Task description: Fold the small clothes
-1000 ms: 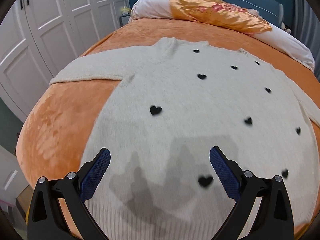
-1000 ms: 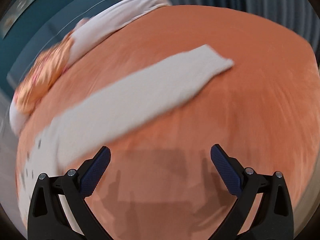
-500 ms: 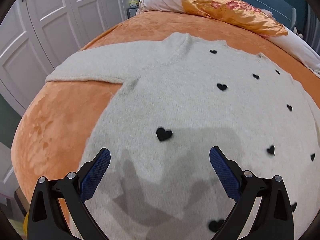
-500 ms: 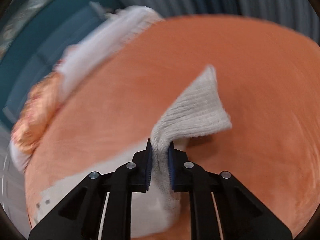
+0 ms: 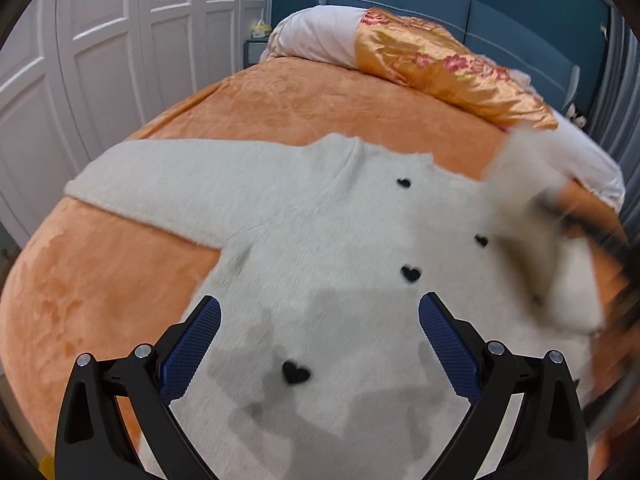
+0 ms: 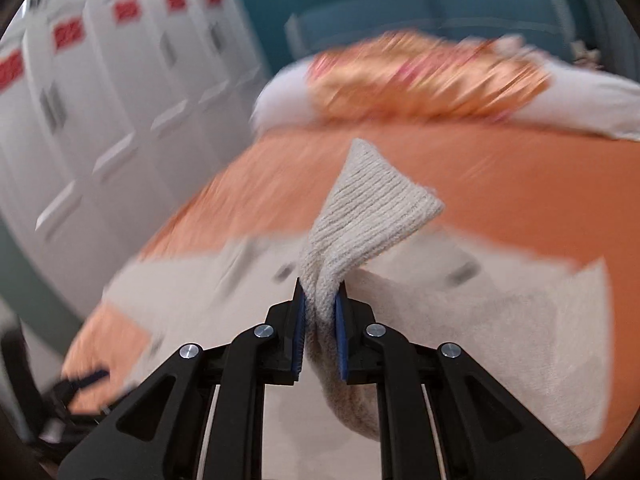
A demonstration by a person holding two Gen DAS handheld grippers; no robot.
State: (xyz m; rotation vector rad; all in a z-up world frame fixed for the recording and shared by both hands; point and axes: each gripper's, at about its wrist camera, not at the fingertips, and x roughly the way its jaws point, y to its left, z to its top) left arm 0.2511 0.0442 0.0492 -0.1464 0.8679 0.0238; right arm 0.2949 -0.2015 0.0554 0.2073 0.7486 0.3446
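1. The sweater (image 5: 320, 248) lies flat on the orange bed cover (image 5: 100, 280), its far sleeve (image 5: 160, 184) spread out toward the wardrobe (image 5: 60, 80).
2. A second ago the right gripper (image 6: 320, 312) was wide open over the other sleeve; now it pinches the ribbed cuff (image 6: 372, 204) and has lifted it.
3. In the left view a blurred pale shape crosses the sweater's right side, probably that sleeve swinging inward.
4. The left gripper (image 5: 320, 336) hovers spread above the lower body, holding nothing.
5. So the first fold looks underway: sleeve across the chest.
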